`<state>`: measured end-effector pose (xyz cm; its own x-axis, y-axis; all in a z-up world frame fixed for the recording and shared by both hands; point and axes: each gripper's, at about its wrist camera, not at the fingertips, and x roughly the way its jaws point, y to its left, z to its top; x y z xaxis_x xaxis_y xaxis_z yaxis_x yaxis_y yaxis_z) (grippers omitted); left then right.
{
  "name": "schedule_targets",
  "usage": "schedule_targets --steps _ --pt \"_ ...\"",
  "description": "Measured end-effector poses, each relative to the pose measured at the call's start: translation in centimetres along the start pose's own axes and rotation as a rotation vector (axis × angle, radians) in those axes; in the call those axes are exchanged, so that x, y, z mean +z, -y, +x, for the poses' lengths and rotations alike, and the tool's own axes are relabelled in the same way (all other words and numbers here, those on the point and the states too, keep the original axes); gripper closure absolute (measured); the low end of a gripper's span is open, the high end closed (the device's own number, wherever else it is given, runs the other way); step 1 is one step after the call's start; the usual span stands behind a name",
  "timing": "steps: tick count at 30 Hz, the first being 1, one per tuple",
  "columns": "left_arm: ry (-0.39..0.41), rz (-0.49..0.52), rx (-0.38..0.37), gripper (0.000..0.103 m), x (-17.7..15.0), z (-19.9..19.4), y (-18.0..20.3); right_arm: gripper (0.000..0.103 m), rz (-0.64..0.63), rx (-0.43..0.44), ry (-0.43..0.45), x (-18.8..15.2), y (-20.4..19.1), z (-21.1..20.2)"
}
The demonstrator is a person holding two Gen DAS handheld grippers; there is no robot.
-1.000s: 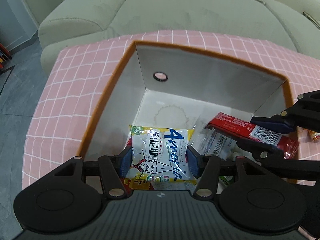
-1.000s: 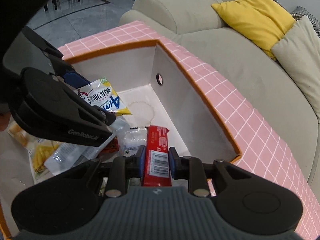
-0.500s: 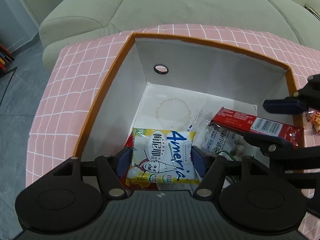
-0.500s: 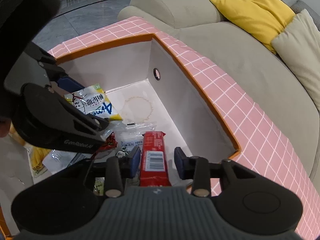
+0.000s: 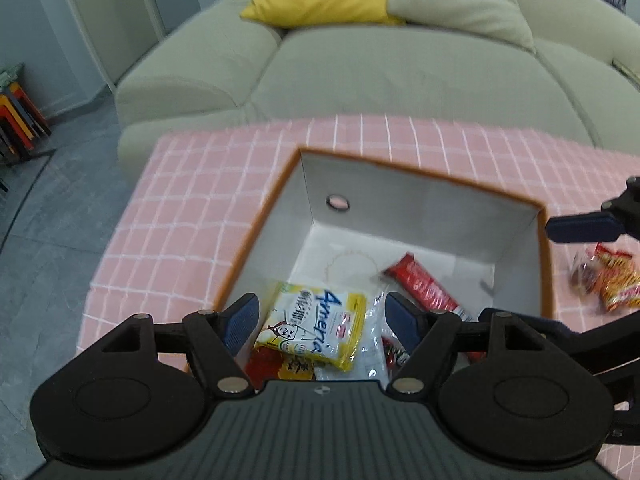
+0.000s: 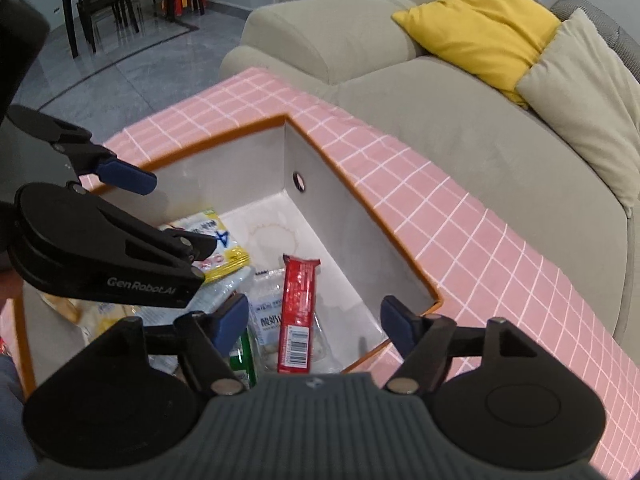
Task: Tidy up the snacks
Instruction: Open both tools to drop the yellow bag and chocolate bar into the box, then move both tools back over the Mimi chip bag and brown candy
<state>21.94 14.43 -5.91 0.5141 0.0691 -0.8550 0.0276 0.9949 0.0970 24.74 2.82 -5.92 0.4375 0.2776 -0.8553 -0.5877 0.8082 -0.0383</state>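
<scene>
- Snacks lie loose on the floor of the white box with the orange rim, which stands on a pink checked cloth.
- Yellow-and-white packet rests on top of other packs at the near side of the box.
- Red bar lies flat over clear bags, barcode end nearest the camera.
- Left gripper: jaws have just been opening, now spread wide above the packet, pads clear of it.
- Right gripper: jaws have just been opening, bar below the gap, untouched.
- Orange snack packs lie outside the box on the cloth.
- Grey-green sofa behind, yellow cushion on it.
</scene>
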Motion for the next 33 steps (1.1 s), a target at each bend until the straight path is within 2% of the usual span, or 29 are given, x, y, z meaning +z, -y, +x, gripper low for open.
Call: schedule_targets --steps 8,18,27,30,33 --pt "0.155 -0.003 0.026 0.018 0.5 -5.3 1.4 0.032 0.089 -0.016 0.127 -0.8 0.6 -5.6" --pt "0.301 0.005 0.016 0.018 0.1 -10.6 3.9 0.032 0.274 -0.08 0.275 -4.9 3.0 -12.2" --pt "0.375 -0.011 -0.075 0.018 -1.9 -13.6 7.8 0.032 0.412 -0.091 0.362 -11.0 4.4 -17.1" --pt "0.369 -0.004 -0.118 0.018 -3.0 -13.8 9.5 0.032 0.432 -0.093 0.383 -13.1 4.8 -18.4" --pt "0.36 0.016 -0.139 0.018 -4.4 -13.8 11.4 0.032 0.422 -0.132 0.383 -15.0 4.9 -19.3"
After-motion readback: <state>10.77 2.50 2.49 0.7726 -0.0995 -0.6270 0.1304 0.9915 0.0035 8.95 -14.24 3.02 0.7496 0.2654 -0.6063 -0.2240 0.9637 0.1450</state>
